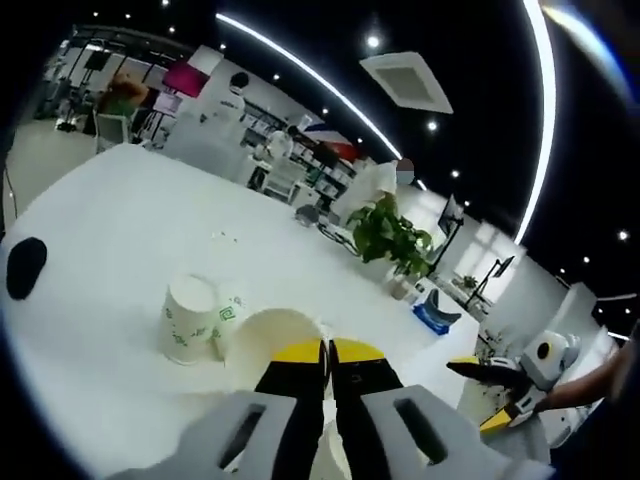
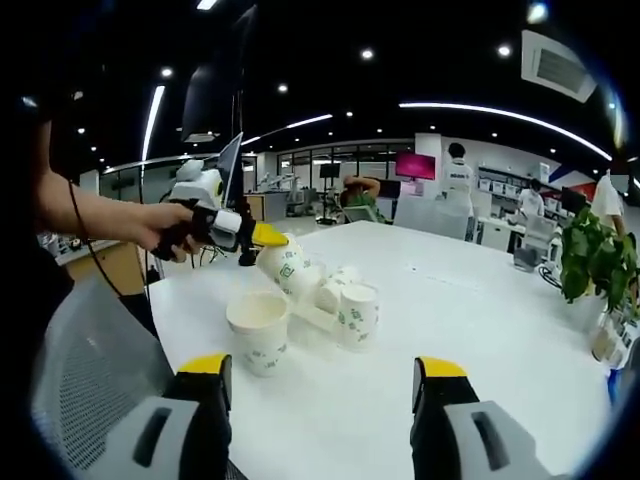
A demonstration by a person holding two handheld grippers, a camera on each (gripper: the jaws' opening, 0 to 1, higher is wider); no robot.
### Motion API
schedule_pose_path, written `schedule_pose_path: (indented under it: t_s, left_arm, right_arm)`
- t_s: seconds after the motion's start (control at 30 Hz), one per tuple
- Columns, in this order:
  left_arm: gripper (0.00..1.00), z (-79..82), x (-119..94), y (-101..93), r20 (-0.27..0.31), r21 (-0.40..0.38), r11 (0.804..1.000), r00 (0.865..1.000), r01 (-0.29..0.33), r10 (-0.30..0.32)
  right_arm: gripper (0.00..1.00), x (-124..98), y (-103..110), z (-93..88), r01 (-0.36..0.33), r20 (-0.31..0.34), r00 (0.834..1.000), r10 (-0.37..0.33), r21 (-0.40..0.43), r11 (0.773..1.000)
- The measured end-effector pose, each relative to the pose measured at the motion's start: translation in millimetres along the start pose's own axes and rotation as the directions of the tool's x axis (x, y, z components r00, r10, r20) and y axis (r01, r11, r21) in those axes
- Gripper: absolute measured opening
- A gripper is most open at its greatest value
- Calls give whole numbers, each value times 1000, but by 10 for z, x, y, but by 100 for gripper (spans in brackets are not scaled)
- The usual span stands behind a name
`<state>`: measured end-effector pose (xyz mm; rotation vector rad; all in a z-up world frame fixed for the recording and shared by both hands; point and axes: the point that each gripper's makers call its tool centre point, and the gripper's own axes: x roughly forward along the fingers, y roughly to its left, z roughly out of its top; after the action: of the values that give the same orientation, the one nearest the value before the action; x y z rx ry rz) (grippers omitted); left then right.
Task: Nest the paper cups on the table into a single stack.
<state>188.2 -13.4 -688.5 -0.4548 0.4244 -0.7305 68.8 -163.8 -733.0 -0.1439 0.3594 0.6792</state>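
- In the right gripper view, at far left, we see a person's hand (image 2: pixel 165 228) gripping the handle of the left gripper (image 2: pixel 268 236), which comes in from the left above the white table (image 2: pixel 480 300).
- The left gripper's yellow-tipped jaws are pressed together on the rim of a tilted paper cup (image 2: pixel 284 262), held clear of the tabletop with its mouth toward that gripper.
- In the left gripper view we confirm this: the two yellow tips meet with almost no gap over the rim of the held cup (image 1: pixel 268 340), whose open mouth faces the camera.
- Just right of and below the held cup in the right gripper view, a cup lying on its side (image 2: pixel 325 300) rests on the table, touching or nearly touching the cups around it; we cannot tell how many are in that cluster.
- Near the front of the cluster, an upright cup (image 2: pixel 259 330) stands mouth up, with green print on its wall.
- To the right of it, an upside-down cup (image 2: pixel 359 315) stands on its rim, base up.
- In the left gripper view an upside-down cup (image 1: pixel 189 320) stands on the table just left of the held one.
- The right gripper (image 2: pixel 320 385) has its jaws spread wide apart at the near edge, with nothing between them.
- At far right a potted plant (image 2: pixel 598 262) stands on the table, well apart from the cups.
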Motion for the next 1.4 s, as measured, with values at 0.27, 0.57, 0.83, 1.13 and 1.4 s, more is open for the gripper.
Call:
schedule_pose_path:
  t_s: [0.27,0.57,0.83,1.13,1.4]
  left_arm:
    - [0,176,-122,-244,-21,63,997,999,32,-31]
    - [0,178,-232,-413,-77,121,991,996,52,-43]
    - [0,218,-376,-624,-104,151,985,993,78,-62]
    - [0,31,-427,-729,-183,222,969,981,105,-65]
    - [0,-224,-414,-683,-251,297,950,968,96,-20]
  right_arm:
    - [74,-2,16,8,-4,2,1000,4,-3,1000]
    - [74,-2,27,14,-11,5,1000,11,-2,1000]
    - [74,-9,4,6,-5,8,1000,5,-1,1000]
    - [74,-11,10,1,-4,3,1000,4,-4,1000]
    - [74,-6,18,-9,-6,-3,1000,6,-7,1000]
